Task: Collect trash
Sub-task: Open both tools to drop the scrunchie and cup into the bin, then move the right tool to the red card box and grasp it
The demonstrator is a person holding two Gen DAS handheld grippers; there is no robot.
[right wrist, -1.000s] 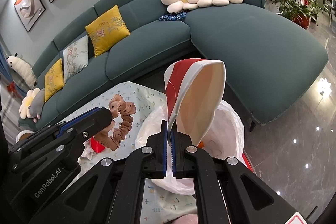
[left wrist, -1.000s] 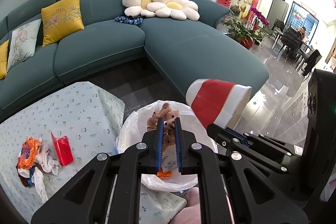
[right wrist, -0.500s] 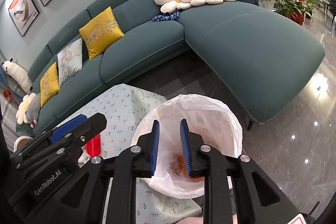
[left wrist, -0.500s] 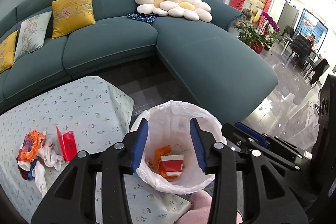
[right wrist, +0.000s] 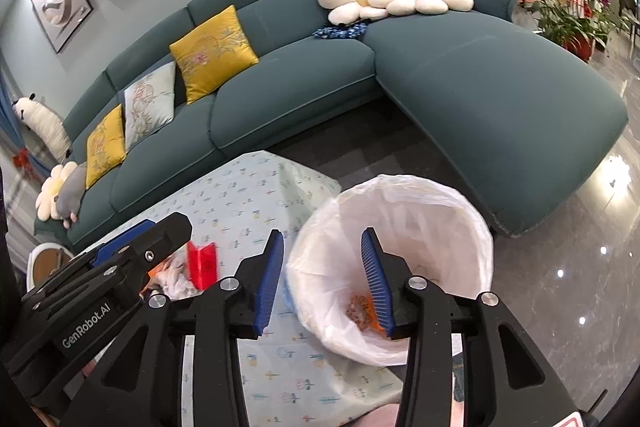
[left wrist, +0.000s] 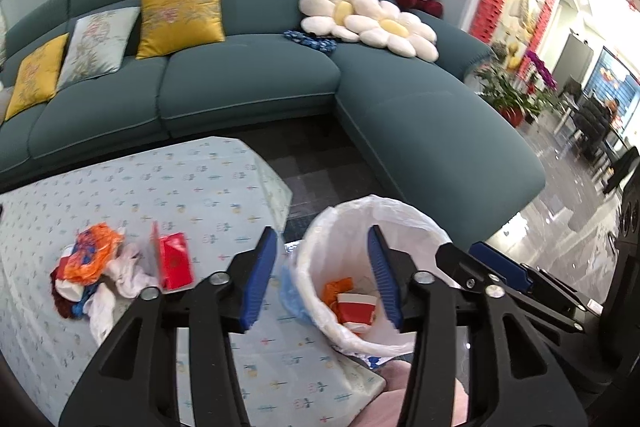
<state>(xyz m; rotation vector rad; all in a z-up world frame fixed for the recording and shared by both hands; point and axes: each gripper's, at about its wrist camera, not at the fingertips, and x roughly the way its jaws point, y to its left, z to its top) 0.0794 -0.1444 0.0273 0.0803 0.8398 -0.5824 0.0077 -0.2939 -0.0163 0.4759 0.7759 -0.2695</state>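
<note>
A bin lined with a white bag [left wrist: 404, 215] [right wrist: 432, 195] stands by the table's corner. A red-and-white paper cup [left wrist: 356, 309] and orange scraps lie inside it, and a brown scrunchie [right wrist: 358, 309] shows at the bottom in the right wrist view. My left gripper [left wrist: 322, 277] hangs over the bin's left rim, its jaws opening with nothing between them. My right gripper [right wrist: 322, 277] hovers above the same rim, jaws also opening and empty. On the table a trash pile [left wrist: 92, 271] of orange wrapper and white tissue lies next to a red packet [left wrist: 174, 261] [right wrist: 202, 263].
The table carries a pale patterned cloth [left wrist: 180, 187]. A teal corner sofa [left wrist: 248, 87] with yellow cushions and flower pillows runs behind it. Dark floor lies between sofa and table. Glossy tiles [right wrist: 580, 287] spread to the right of the bin.
Both grippers opened. The cup left the right gripper and the scrunchie left the left gripper; both now lie in the bin. The left view swung left toward the table.
</note>
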